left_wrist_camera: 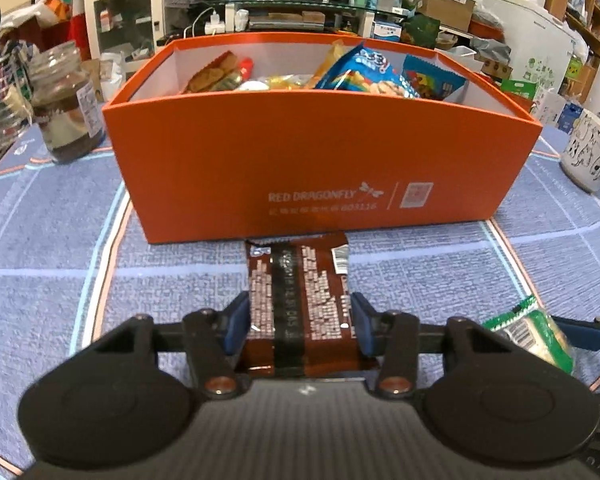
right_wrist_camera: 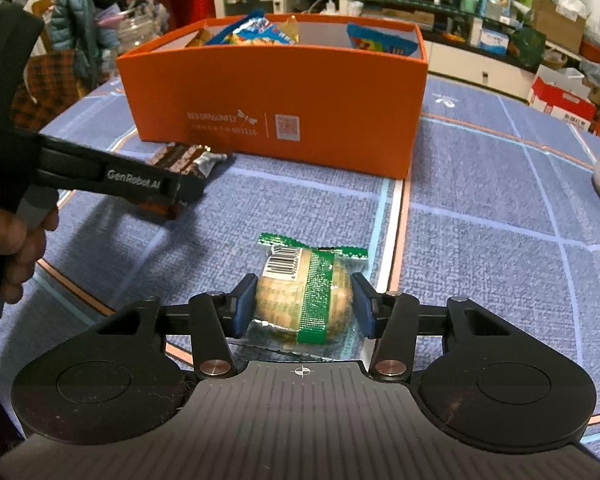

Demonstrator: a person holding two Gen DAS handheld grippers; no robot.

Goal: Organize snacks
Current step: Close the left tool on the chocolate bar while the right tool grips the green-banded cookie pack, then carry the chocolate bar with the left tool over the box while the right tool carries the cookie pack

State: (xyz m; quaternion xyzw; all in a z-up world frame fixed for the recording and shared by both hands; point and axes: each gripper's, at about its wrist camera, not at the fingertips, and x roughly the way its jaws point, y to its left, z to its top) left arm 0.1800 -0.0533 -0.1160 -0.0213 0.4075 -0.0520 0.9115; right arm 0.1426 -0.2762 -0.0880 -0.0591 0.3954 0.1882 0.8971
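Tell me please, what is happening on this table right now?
A person is sorting snacks with a handheld gripper in each hand. The left gripper is closed on a brown snack packet lying just in front of the orange box. The right gripper is closed on a green-wrapped pastry on the blue tablecloth. Both snacks are on the table, not yet lifted. The box already holds several other snack bags.

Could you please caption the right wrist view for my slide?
Right gripper closed on a green-wrapped pastry before the orange snack box.
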